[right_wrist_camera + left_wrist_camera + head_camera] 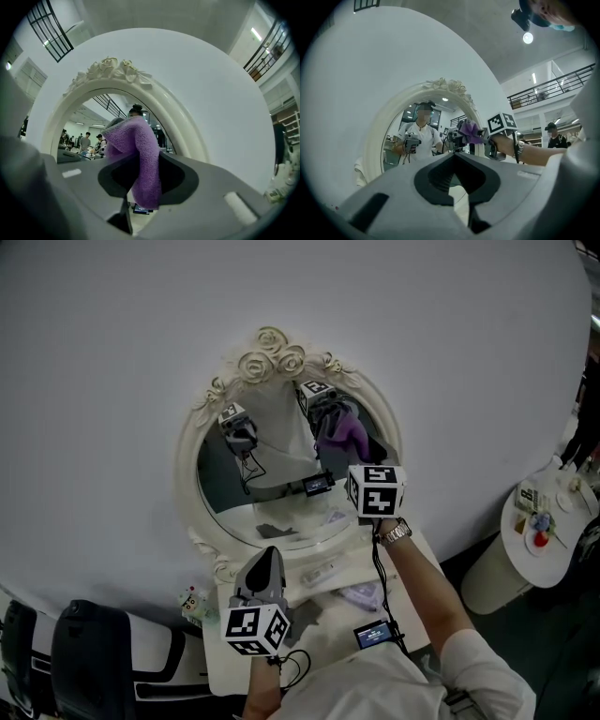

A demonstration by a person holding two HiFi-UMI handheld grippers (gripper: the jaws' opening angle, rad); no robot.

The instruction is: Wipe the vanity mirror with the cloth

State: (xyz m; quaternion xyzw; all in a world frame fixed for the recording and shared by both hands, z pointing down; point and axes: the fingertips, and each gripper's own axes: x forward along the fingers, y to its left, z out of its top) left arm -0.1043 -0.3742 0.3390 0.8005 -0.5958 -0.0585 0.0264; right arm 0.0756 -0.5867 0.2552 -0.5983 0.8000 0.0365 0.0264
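Note:
The oval vanity mirror [272,488], in a white frame topped with roses, stands against the white wall. My right gripper [343,448] is shut on a purple cloth [350,430] and holds it against the right part of the glass. In the right gripper view the cloth [139,154] hangs between the jaws, in front of the mirror frame [112,70]. My left gripper [270,557] sits low in front of the mirror's bottom edge, shut and holding nothing. From the left gripper view [454,155] I see the mirror [417,140], the cloth [471,132] and the right hand.
A small white table [323,570] below the mirror carries a lilac item [364,594]. A small figurine [192,601] stands at its left. A round white side table [551,549] with small items is at the right. A dark chair [89,652] is at the lower left.

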